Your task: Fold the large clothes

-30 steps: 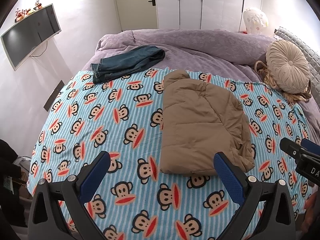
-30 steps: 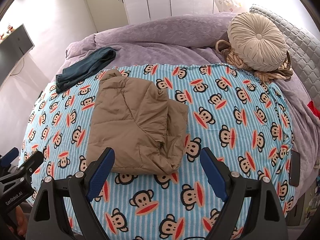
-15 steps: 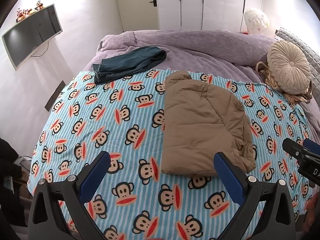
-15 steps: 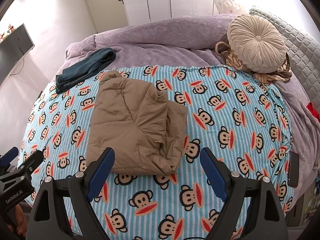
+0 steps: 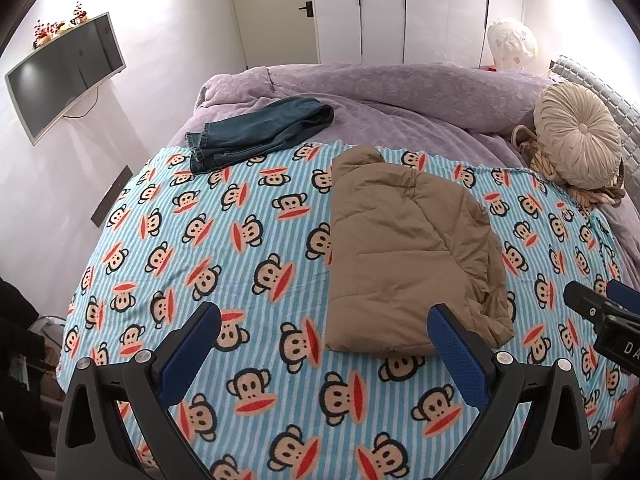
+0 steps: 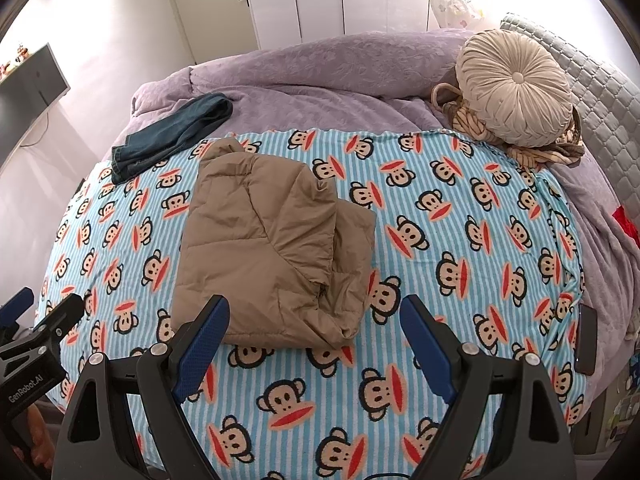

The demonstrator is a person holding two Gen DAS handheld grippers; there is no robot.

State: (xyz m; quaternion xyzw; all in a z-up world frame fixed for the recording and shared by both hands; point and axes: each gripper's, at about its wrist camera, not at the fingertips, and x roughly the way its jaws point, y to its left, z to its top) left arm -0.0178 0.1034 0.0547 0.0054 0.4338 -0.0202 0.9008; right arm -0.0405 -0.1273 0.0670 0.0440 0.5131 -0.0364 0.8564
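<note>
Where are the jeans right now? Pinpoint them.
In both wrist views the folded jeans lie at the far left, straddling the monkey-print blanket's far edge and purple duvet, beyond the folded tan jacket.

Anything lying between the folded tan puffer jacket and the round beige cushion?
Only bare monkey-print blanket lies between the folded tan puffer jacket and the round beige cushion, clearest in the right wrist view; nothing else sits on that stretch.
</note>
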